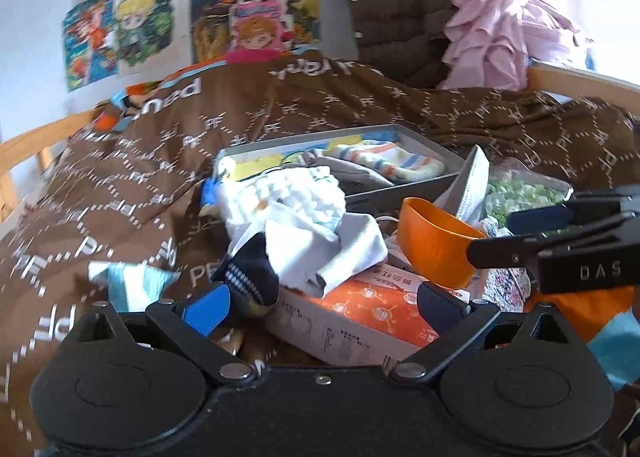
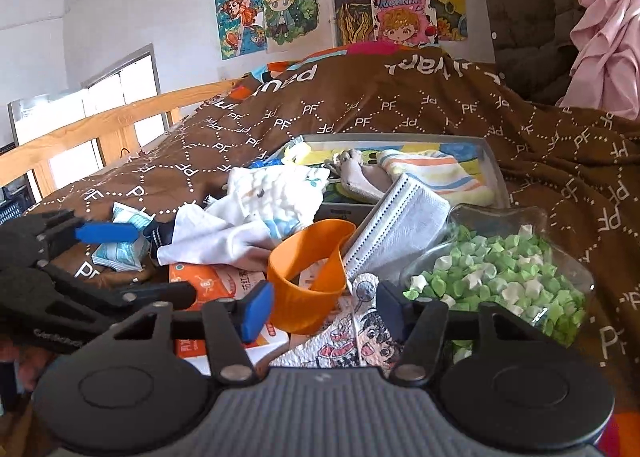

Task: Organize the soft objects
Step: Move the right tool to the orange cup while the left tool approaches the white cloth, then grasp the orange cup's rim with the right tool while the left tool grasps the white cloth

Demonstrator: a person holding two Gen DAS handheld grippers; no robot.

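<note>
On the brown bed cover lies a heap of soft things: a white waffle cloth (image 1: 288, 193) (image 2: 276, 193), a plain white cloth (image 1: 352, 249) (image 2: 208, 233) and a dark sock (image 1: 252, 273). Behind them a grey box (image 1: 440, 181) (image 2: 494, 169) holds a striped cloth (image 1: 396, 161) (image 2: 440, 173) and a grey sock (image 2: 360, 181). My left gripper (image 1: 322, 307) (image 2: 160, 263) stands wide open, with the dark sock by its left pad. My right gripper (image 2: 322, 309) (image 1: 492, 235) is open around an orange cup (image 2: 308, 285) (image 1: 436, 241); the left pad is at the cup's wall, the right pad apart from it.
An orange carton (image 1: 360, 313) (image 2: 208, 285) lies under the cloths. A stack of face masks (image 2: 404, 225) (image 1: 472, 185) leans beside a bag of green paper stars (image 2: 500, 277). A blue tissue pack (image 2: 124, 245) lies left. A wooden rail (image 2: 100, 125) borders the bed.
</note>
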